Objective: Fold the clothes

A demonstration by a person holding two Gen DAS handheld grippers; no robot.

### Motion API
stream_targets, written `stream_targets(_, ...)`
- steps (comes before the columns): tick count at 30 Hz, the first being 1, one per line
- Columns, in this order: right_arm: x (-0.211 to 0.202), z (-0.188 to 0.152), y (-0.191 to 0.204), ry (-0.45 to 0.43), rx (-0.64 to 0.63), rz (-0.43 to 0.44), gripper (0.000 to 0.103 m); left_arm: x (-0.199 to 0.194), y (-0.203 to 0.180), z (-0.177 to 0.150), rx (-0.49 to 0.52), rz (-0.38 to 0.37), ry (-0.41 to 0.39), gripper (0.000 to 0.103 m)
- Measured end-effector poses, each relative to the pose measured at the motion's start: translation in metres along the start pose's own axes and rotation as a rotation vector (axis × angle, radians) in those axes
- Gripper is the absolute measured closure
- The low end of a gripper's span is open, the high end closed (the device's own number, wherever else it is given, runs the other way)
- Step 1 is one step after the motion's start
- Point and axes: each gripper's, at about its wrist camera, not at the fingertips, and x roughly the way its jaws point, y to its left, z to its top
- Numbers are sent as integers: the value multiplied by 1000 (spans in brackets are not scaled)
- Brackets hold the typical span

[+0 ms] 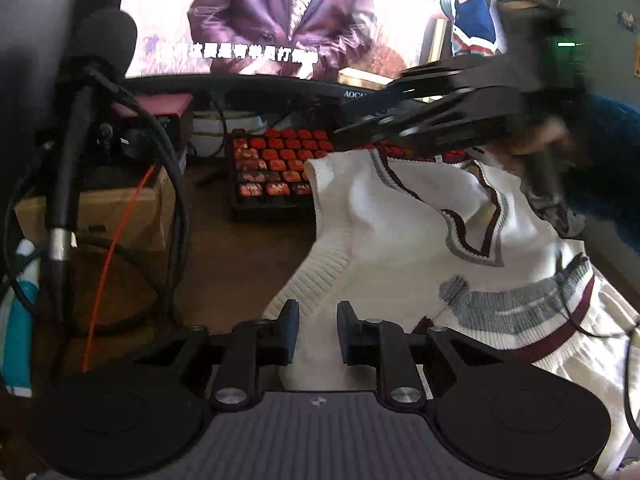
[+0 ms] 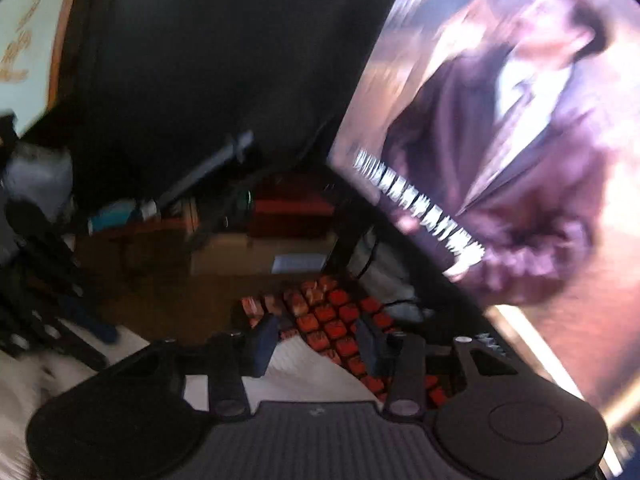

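A white knit vest (image 1: 400,232) with a grey and maroon V-neck and hem band lies rumpled on the wooden desk, its top edge over a keyboard. My left gripper (image 1: 318,332) is open low over the vest's ribbed left armhole edge, and white fabric shows in the gap between its fingers. My right gripper (image 1: 360,120) reaches in blurred from the right, above the vest's shoulder and the keyboard. In the right wrist view the right gripper (image 2: 318,344) is wide open, with a corner of the vest (image 2: 304,368) and orange keys between its fingers.
An orange-keyed keyboard (image 1: 276,164) sits behind the vest, under a large lit monitor (image 1: 280,20). A microphone (image 1: 100,40) on a stand with black cables, an orange cable and a cardboard box (image 1: 120,208) crowd the left. A hand in a blue sleeve (image 1: 600,152) holds the right gripper.
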Motion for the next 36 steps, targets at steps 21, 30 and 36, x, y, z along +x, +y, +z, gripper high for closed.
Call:
stream_targets(21,57,1,-20,-101,137,-224,103,-3,6,0,6,-40,35,88)
stream_targets(30,3,-6,-36,-61,70,-63,58,-1,10,6,2,-32,49,88)
stream_targets(36,27,-31,-30,33,76,-49,63,4,6,9,32,-9,55,87)
